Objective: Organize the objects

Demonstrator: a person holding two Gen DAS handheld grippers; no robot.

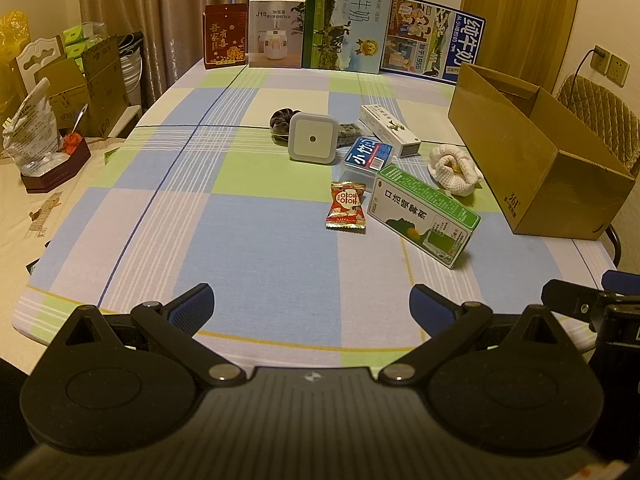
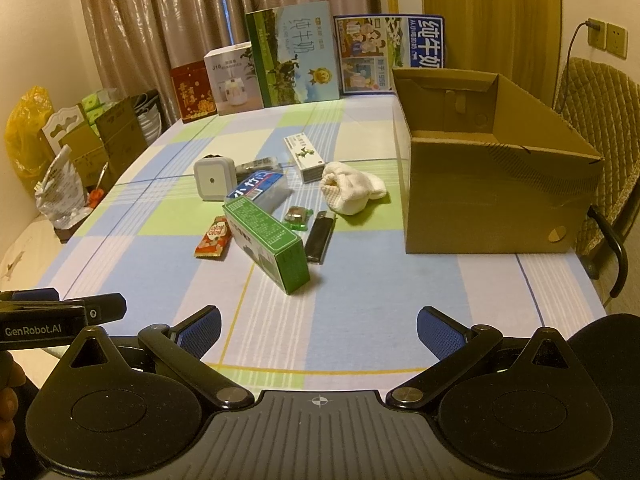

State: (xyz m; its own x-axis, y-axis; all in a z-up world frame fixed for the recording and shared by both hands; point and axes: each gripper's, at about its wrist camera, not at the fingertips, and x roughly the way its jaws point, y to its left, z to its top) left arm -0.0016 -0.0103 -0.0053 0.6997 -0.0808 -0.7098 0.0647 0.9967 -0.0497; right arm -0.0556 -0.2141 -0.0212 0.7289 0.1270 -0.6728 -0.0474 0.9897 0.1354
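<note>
Clutter for sorting lies mid-table on the checked cloth (image 2: 360, 276): a green rectangular carton (image 2: 266, 238), a red sweet wrapper (image 2: 214, 237), a black lighter (image 2: 319, 236) and a white rolled sock (image 2: 352, 192), beside an open brown cardboard box (image 2: 492, 188). No item appears packed, so the next move calls for reaching forward to one piece. Left gripper (image 1: 310, 308) and right gripper (image 2: 319, 330) hover near the table edge, jaws spread wide, holding nothing.

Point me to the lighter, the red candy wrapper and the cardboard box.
lighter (image 2: 319, 237), right wrist view, middle of its black body.
red candy wrapper (image 1: 346, 205), left wrist view, centre of its printed face.
cardboard box (image 2: 486, 204), right wrist view, bare near wall.
</note>
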